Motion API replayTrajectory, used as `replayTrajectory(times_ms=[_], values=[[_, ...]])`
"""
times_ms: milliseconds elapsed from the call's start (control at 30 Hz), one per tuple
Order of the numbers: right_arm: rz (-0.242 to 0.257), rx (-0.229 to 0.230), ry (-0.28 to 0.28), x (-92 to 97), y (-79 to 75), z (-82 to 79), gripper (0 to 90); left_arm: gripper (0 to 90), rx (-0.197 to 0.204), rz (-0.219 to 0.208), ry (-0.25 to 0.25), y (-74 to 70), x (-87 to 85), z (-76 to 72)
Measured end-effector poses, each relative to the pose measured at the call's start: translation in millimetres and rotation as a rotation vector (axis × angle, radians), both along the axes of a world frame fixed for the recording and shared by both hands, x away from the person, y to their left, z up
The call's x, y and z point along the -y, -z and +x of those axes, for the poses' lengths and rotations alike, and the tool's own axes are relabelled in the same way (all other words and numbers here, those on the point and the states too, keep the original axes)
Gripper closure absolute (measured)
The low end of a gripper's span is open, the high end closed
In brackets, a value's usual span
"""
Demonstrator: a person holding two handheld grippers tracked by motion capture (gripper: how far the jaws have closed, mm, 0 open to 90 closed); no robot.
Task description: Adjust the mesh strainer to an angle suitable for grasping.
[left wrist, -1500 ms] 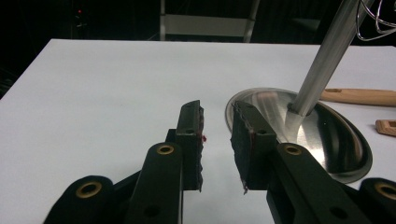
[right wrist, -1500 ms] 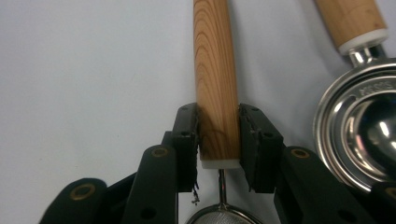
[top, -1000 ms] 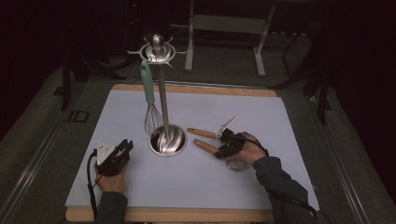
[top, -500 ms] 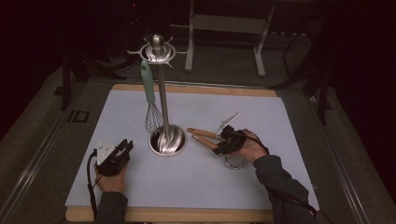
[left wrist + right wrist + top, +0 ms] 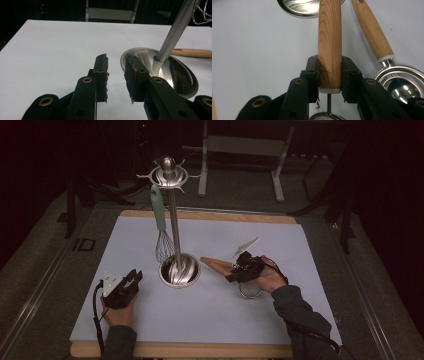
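A: Well, nearest us the left claw (image 5: 131,279) rests on the bench (image 5: 300,245), its jaws apart with nothing between them; they have just been opening.

B: And the right claw (image 5: 235,272)?

A: Clamped on a wooden handle (image 5: 330,37), both pads pressing its sides just above the white collar. A thin wire stem runs down from that collar to a mesh rim, so it looks like a strainer (image 5: 250,290).

B: Anything beside it?

A: A second wooden handle (image 5: 372,30), on a steel scoop (image 5: 399,82), lies just to one side, apart from the jaws.

B: Farther out?

A: The stand (image 5: 178,270) with its round steel base, near the held handle's tip. A whisk (image 5: 162,227) hangs from its top.
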State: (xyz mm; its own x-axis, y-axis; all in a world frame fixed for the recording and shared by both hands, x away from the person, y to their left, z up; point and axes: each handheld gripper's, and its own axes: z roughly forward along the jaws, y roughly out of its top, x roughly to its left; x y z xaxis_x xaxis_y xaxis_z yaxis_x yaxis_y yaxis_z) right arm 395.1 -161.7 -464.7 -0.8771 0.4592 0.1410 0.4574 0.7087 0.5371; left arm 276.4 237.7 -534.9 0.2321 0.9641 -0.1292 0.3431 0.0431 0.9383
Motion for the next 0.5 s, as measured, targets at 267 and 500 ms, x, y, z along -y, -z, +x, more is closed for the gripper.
replayTrajectory(times_ms=[267,500], values=[[0.045,0.024,-0.013,-2.4,-9.1,-2.4,70.8,71.7,-0.001,-0.001,0.0,0.2,0.1,0.2],[0.077,0.028,-0.004,-2.8,-15.3,-3.7,70.8,71.7,0.0,0.0,0.0,0.3,0.2,0.5]])
